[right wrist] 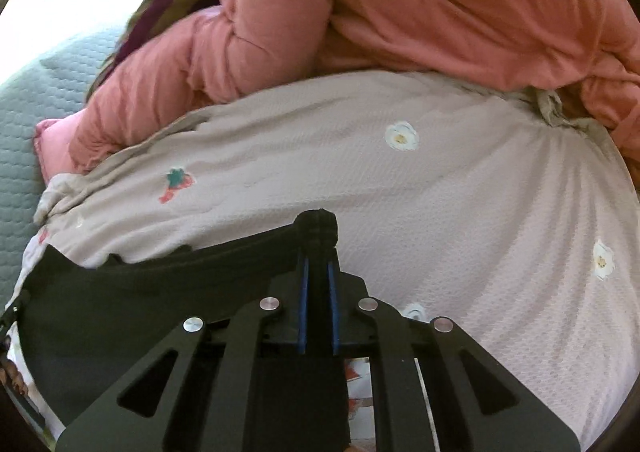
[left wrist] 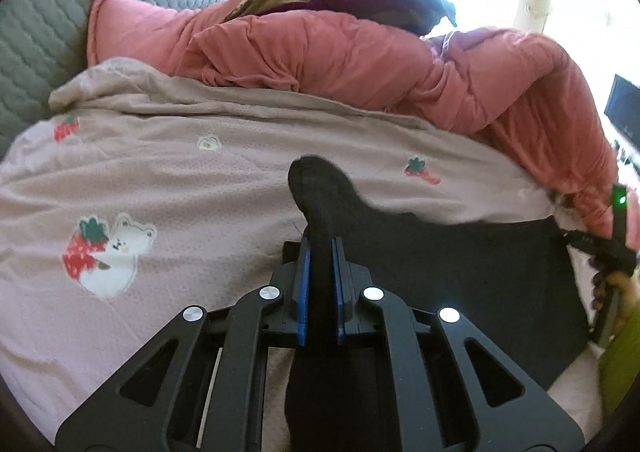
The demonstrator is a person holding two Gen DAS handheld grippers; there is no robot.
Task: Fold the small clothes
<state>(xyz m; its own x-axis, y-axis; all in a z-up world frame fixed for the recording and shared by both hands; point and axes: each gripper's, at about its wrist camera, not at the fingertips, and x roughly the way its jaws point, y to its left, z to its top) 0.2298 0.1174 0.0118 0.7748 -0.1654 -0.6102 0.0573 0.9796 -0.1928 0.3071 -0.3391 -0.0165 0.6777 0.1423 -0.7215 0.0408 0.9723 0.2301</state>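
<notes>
Bedspread with strawberry bears [left wrist: 160, 171], black garment [left wrist: 460, 264] stretched across it.
Left gripper [left wrist: 320, 252] and right gripper [right wrist: 318, 264] each pinch one corner; its long edge runs between them.

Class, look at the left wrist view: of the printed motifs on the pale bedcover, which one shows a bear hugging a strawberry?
The large bear motif at lower left; the other prints are smaller and single.
</notes>
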